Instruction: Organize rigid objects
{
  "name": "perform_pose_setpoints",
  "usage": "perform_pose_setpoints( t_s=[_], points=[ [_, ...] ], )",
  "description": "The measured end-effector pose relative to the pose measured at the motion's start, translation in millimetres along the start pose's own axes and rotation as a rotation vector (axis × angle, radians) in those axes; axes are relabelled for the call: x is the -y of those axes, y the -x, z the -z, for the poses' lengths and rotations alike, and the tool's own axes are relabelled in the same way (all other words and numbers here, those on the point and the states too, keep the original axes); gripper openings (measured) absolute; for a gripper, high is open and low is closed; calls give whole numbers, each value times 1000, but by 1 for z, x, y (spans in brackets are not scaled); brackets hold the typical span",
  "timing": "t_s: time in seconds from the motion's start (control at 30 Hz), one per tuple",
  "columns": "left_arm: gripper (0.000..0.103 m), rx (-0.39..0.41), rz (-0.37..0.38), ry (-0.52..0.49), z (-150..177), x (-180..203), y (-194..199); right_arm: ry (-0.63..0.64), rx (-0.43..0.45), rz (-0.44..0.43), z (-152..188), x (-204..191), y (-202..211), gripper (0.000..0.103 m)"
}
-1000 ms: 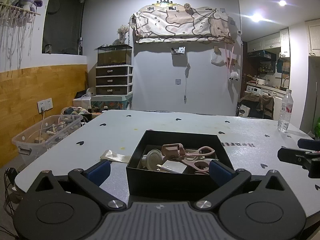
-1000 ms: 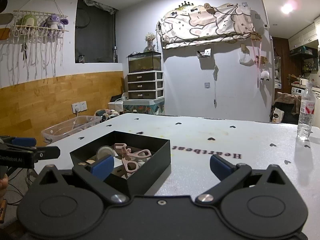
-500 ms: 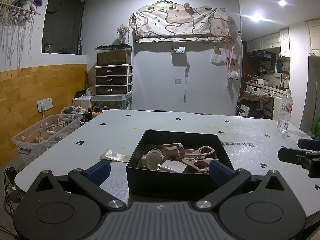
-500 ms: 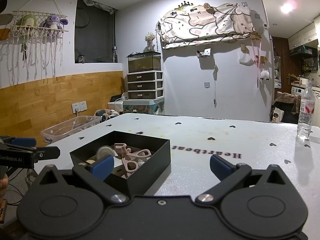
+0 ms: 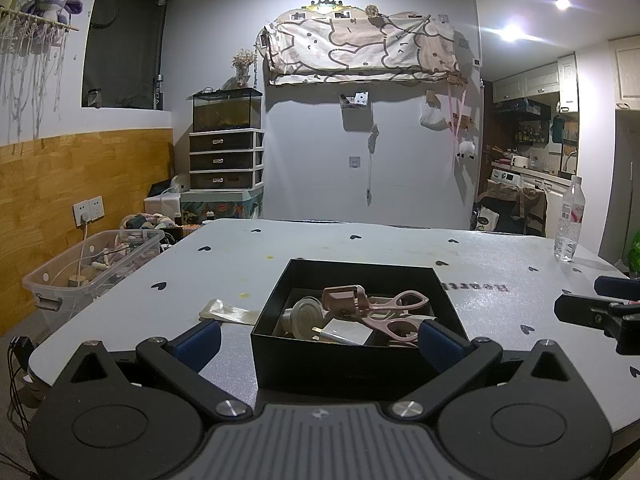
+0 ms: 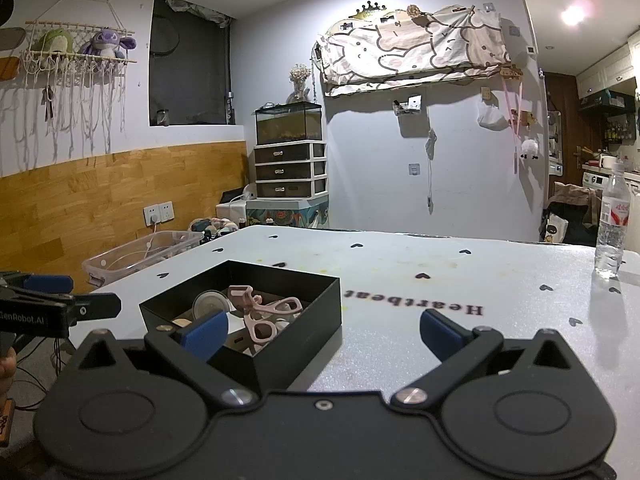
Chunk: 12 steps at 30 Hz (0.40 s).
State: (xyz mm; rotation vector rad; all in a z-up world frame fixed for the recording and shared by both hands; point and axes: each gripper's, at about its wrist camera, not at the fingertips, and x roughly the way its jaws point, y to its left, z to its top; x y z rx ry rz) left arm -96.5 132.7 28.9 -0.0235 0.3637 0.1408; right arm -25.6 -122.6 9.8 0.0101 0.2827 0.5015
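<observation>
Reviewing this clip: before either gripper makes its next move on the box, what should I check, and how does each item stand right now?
1. Left gripper open, empty: ok.
2. Right gripper open, empty: ok.
3. Box upright on the table: ok.
4. Pink curler and round lid inside box: ok.
5. Flat packet put away: not ok, it lies on the table left of the box.
6. Bottle clear of both grippers: ok.

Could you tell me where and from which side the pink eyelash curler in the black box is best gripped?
Probably from above, closing across the pink eyelash curler at its shank between head and loops: it lies flat on top, and the black box walls block sideways approach.
</observation>
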Motion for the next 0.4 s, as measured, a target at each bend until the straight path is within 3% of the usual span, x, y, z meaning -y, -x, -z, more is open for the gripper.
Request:
perform_pose_setpoints(
  t_s=[0.4],
  points=[
    [103,-7,3,4,5,6,-1,0,0,1,0,0,0,103]
  ],
)
